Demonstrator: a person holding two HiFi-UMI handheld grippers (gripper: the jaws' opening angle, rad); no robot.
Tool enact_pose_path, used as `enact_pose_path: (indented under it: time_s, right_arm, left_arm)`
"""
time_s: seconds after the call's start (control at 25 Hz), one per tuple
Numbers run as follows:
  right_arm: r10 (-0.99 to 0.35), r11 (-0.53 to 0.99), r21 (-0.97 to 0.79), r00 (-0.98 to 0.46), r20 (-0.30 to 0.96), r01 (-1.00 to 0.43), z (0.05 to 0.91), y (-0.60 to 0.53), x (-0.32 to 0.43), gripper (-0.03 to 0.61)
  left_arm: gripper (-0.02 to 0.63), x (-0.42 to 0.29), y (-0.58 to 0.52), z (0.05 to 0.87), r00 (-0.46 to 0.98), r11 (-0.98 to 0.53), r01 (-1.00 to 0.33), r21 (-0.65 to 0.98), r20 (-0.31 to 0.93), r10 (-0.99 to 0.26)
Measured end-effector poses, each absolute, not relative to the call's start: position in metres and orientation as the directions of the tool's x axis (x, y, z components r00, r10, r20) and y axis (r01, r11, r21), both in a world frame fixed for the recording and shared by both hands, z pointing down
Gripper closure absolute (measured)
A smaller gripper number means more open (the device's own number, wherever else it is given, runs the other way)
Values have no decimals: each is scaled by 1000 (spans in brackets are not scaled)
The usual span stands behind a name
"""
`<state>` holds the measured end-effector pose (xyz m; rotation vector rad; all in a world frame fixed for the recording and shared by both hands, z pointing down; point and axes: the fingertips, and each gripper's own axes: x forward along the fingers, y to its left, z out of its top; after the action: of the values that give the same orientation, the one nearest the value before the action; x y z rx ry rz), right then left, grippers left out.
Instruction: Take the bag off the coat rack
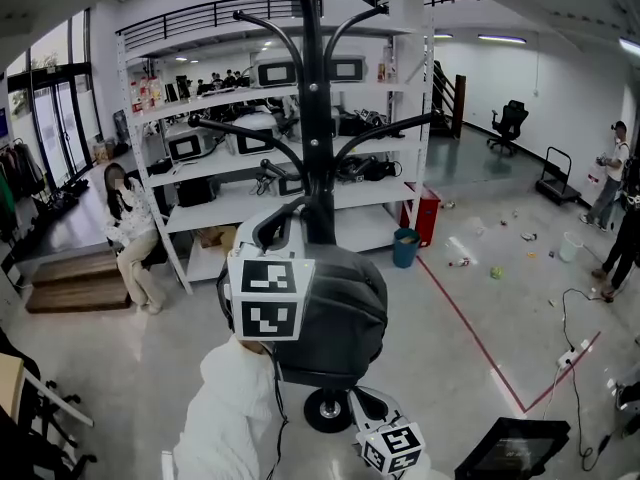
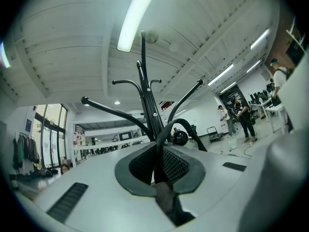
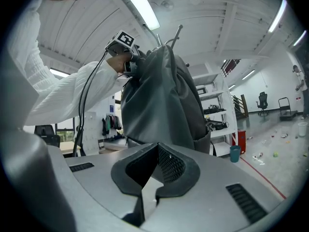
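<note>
so the left gripper [image 2: 161, 170] is pinching the black top loop [image 2: 167, 129] of the dark grey fabric backpack [image 1: 335, 313] hanging on the black metal coat rack [image 1: 318, 168]. The right gripper [image 3: 157, 153] is hovering near the rack's base, jaws pressed together, empty

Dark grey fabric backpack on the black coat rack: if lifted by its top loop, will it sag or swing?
Probably floppy: the dark grey fabric backpack shows soft folds. Its thin black top loop, pinched in the left gripper, likely bends freely. The rounded body suggests contents, so expect some weight and swing.

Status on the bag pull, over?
Left gripper shut on top handle. Right gripper shut, empty, low. Backpack hangs on coat rack, not off yet. No blockage seen.
</note>
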<state>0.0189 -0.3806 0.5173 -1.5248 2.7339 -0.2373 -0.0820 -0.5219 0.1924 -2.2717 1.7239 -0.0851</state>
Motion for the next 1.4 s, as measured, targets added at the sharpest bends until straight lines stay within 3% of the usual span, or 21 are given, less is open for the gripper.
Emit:
enact_pose_path:
  time_s: [0.56, 1.4]
  right_arm:
    - [-831, 545, -116, -553, 61, -831, 506, -351, 18, 568]
    - [-804, 578, -129, -589, 77, -806, 516, -323, 16, 568]
  left_arm:
    - [597, -75, -485, 224, 286, -258, -929, -266, -68, -956]
    - [597, -63, -460, 377, 262, -278, -950, -144, 116, -958]
